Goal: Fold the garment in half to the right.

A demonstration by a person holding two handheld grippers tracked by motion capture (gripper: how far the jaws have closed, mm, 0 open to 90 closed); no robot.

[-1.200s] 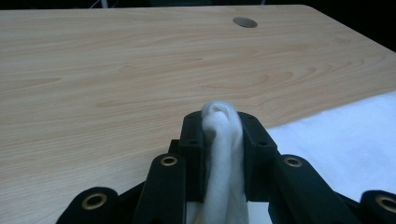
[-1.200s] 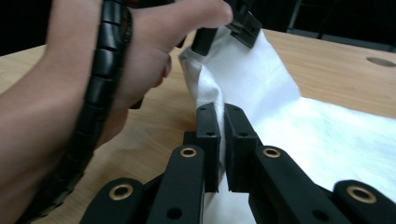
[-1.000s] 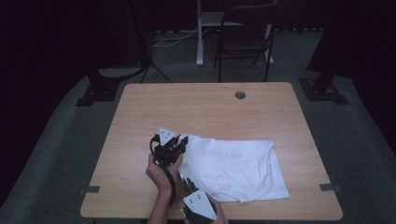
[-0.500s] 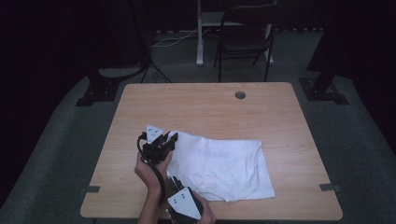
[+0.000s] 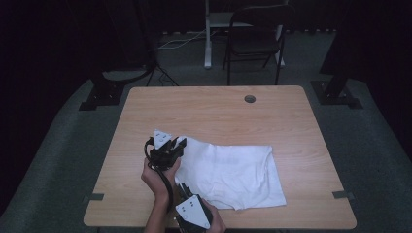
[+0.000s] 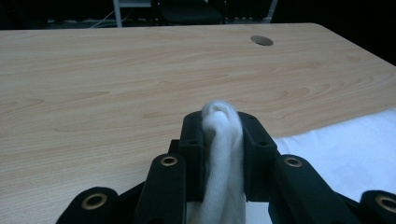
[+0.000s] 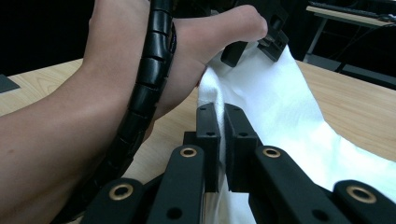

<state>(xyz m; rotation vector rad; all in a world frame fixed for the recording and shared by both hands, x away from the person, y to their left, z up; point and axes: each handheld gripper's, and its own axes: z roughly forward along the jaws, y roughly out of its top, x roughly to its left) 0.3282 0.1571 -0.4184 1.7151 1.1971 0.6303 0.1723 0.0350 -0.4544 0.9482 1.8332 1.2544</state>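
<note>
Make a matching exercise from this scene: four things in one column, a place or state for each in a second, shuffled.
Things:
1. white cloth
2. left gripper
3. round hole in the wooden table top
4. black folding chair

Places or states:
A. on the floor beyond the table
B. near the table's far edge
C. lying on the light wooden table
D. shut on a bunched cloth edge

Pairs: 1-C, 2-D, 3-B, 4-A

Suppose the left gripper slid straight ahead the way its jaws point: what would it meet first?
Probably nothing: beyond the left gripper, shut on the white cloth, lies bare light wooden table. The round hole sits off to the right.
</note>
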